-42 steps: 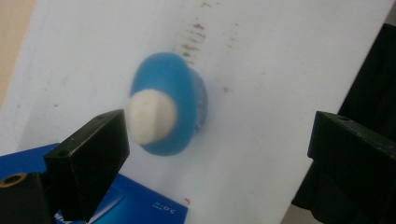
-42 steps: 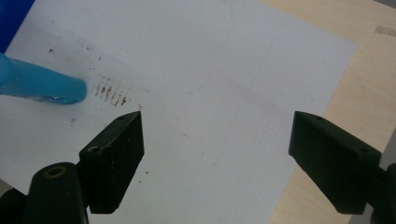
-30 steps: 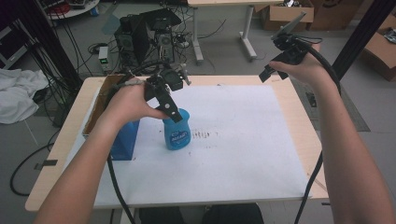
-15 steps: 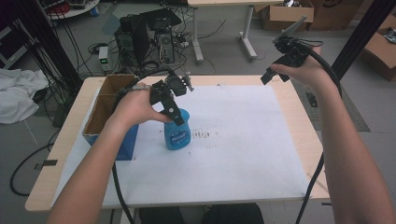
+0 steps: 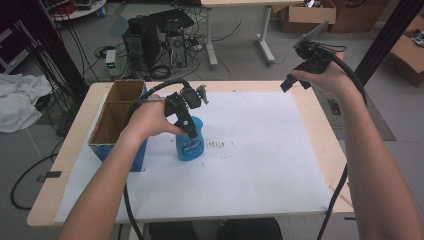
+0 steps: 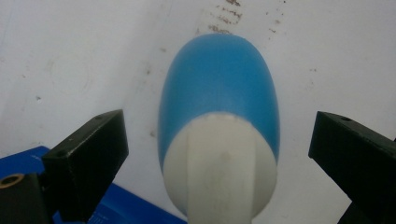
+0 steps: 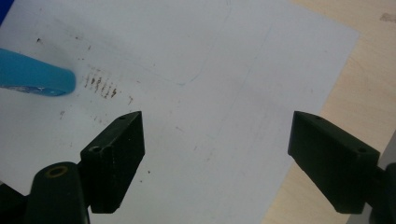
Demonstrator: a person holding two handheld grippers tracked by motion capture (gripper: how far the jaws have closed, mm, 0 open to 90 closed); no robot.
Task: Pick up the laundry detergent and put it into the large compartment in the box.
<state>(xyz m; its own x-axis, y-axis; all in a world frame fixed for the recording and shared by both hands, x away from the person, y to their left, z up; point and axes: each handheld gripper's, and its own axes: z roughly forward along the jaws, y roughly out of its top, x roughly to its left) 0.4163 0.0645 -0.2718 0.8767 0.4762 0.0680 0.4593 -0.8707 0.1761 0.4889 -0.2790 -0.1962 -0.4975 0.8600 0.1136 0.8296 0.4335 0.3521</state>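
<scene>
Standing upright on the white sheet (image 5: 260,165) just at 3 o'clock of the cardboard box (image 5: 116,120), the blue bottle (image 5: 190,146) looked rigid, light and slick-sided. The left gripper (image 5: 189,125) hung over it with jaws spread wide either side of the white cap (image 6: 219,172); the neck below seemed the surest hold. The right gripper (image 5: 295,80) was also wide, holding nothing, at 2 o'clock.

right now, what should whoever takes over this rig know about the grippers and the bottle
Left gripper: open, jaws either side of the blue bottle, over its white cap, not closed on it.
Right gripper: open, holds nothing, raised over the table's far right corner.
Bottle: upright on the white sheet, just right of the cardboard box.
Done: left gripper lined up on the bottle.
Left: probably close the jaws and lift; where it goes cannot be told.
</scene>
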